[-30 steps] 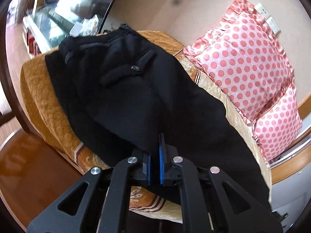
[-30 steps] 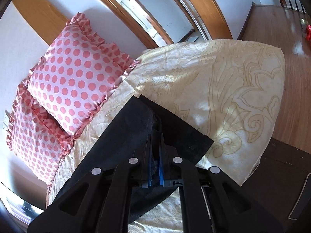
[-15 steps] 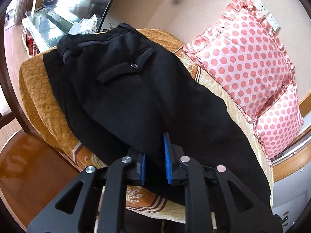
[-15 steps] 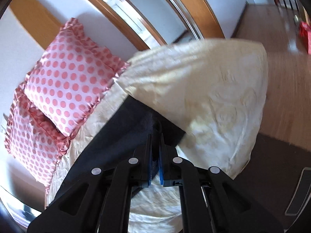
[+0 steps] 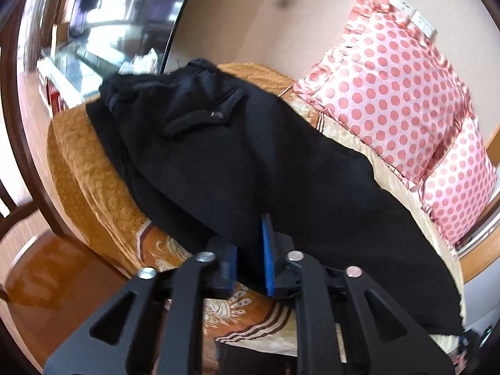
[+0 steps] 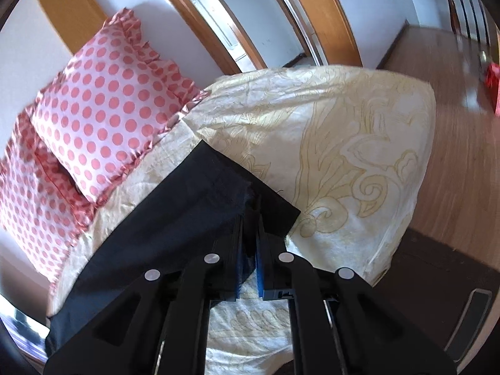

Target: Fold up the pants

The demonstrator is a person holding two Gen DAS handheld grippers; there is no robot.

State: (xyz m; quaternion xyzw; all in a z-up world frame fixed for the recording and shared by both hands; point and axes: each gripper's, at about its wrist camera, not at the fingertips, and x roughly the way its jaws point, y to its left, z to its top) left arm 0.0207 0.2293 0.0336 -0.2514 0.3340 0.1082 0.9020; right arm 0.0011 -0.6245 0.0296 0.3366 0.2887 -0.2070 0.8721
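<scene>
Black pants (image 5: 250, 156) lie along the bed, waistband and back pocket at the far left end. My left gripper (image 5: 250, 250) is open, its blue pads standing apart around the near edge of the pants at mid-leg. In the right wrist view the pant leg hems (image 6: 218, 193) lie on the cream bedspread. My right gripper (image 6: 250, 228) is slightly parted, with a fold of the black hem cloth between its pads.
Two pink polka-dot pillows (image 5: 390, 100) (image 6: 103, 109) stand along the wall behind the pants. The bedspread is orange-gold (image 5: 87, 168) at the left end and cream (image 6: 359, 156) at the right end. Wooden floor (image 6: 453, 143) lies beyond the bed.
My left gripper has opened and let go of the pants' near edge. My right gripper's pads have parted slightly; the lifted hem and bedspread have settled back down.
</scene>
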